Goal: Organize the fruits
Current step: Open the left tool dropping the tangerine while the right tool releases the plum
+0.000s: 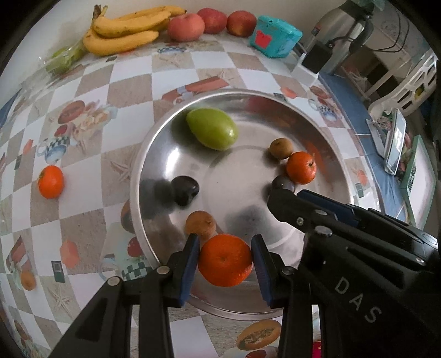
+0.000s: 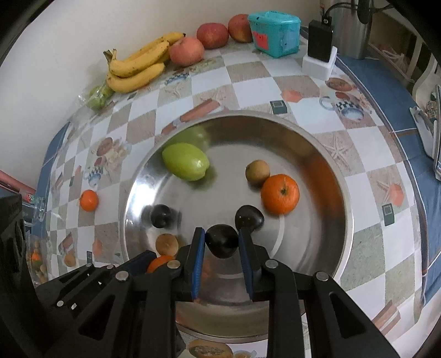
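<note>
A wide steel bowl (image 1: 248, 92) sits on the checked tablecloth. My left gripper (image 1: 224, 257) is shut on an orange tangerine (image 1: 224, 260) over the bowl's near side. My right gripper (image 2: 222, 243) is shut on a dark plum (image 2: 222, 241) above the bowl's floor (image 2: 311, 247). Loose in the bowl lie a green mango (image 2: 185, 161), a second tangerine (image 2: 279, 194), a brown fruit (image 2: 257, 172) beside it, another brown fruit (image 2: 166, 244), and two more dark plums (image 2: 161, 216) (image 2: 249, 217). One tangerine (image 1: 51, 181) rests on the table left of the bowl.
Bananas (image 1: 124, 30) and three red apples (image 1: 186, 26) line the back wall, with a teal box (image 1: 274, 35) to their right. A black adapter on a white block (image 2: 319, 59) and a steel kettle (image 1: 344, 24) stand at the far right corner.
</note>
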A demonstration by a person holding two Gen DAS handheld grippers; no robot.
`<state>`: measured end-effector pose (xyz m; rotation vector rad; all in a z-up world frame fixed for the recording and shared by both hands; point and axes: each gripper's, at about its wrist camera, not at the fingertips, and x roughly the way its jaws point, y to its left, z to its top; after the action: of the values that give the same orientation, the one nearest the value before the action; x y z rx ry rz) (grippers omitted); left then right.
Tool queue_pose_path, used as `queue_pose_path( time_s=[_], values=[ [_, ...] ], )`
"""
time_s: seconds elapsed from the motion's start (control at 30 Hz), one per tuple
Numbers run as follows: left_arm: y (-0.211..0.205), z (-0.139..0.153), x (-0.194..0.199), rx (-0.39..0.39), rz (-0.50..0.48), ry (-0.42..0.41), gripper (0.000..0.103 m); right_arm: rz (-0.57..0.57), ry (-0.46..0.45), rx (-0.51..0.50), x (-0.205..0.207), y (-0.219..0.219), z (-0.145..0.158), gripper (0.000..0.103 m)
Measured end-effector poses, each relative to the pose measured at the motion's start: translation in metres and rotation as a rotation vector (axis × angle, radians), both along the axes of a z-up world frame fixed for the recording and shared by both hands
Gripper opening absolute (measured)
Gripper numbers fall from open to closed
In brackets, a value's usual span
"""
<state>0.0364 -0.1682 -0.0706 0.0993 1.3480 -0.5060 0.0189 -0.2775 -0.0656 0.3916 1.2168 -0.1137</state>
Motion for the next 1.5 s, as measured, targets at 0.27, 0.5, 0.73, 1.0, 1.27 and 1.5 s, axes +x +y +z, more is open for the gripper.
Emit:
queue_pose_path(
  time_s=[0.27,0.5,0.73,1.0,1.27,1.5],
  values=[
    [-0.007,-0.005,0.001,0.013,-0.011,0.000,0.043,0.001,0.021,0.004,0.000,0.000,-0.005,0.027],
    [-0.008,0.000,0.001,-0.001,-0.013,-0.009,0.055,-0.004,0.021,0.004,0.002,0.000,-0.005,0.038],
    [0.003,0.007,0.007,-0.022,0.020,-0.023,0.055,-0.035,-0.004,0.005,0.000,-0.006,0.000,0.038],
    [0.027,0.013,0.020,-0.030,0.109,-0.041,0.055,-0.084,-0.022,0.009,-0.002,-0.016,0.003,0.037],
    [0.055,0.019,0.036,-0.024,0.235,-0.089,0.055,-0.072,-0.027,0.018,-0.002,-0.015,0.003,0.037],
    [0.075,0.018,0.045,-0.024,0.324,-0.093,0.055,-0.045,-0.033,0.024,0.000,-0.009,0.004,0.037]
  ],
)
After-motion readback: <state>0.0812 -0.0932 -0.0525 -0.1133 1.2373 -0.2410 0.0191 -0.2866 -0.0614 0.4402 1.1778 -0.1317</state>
